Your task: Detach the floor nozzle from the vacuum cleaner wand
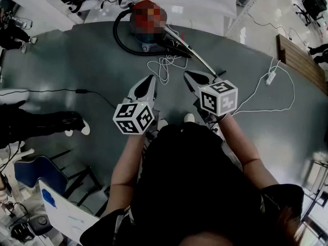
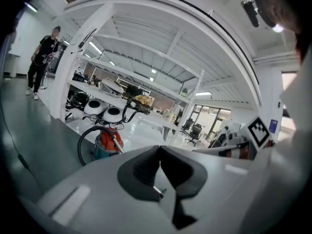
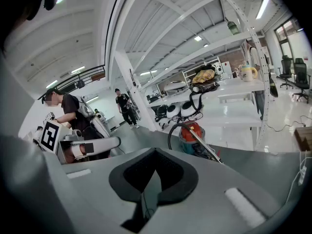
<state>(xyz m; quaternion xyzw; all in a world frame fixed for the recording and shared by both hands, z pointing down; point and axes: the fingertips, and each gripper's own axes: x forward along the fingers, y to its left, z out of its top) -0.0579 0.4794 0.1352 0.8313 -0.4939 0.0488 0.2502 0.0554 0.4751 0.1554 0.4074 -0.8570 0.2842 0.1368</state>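
The red canister vacuum (image 1: 148, 19) stands on the grey floor ahead, its black hose (image 1: 119, 37) looped to the left. Its metal wand (image 1: 200, 58) slants down toward my right gripper, and the wand's lower end and the floor nozzle are hidden behind that gripper's marker cube. My left gripper (image 1: 149, 82) and right gripper (image 1: 191, 78) are held side by side in the air short of the vacuum, both shut and empty. The vacuum (image 2: 105, 143) shows beyond the closed left gripper (image 2: 160, 152). The vacuum (image 3: 191, 132) and wand (image 3: 207, 151) also show beyond the closed right gripper (image 3: 155, 156).
White cables (image 1: 164, 65) lie on the floor near the wand, and another runs to a plug block (image 1: 270, 77). A wooden bench (image 1: 297, 60) stands at the right. A person's legs (image 1: 48, 123) and a blue chair (image 1: 36, 173) are at the left. White shelving (image 3: 229, 89) stands behind the vacuum.
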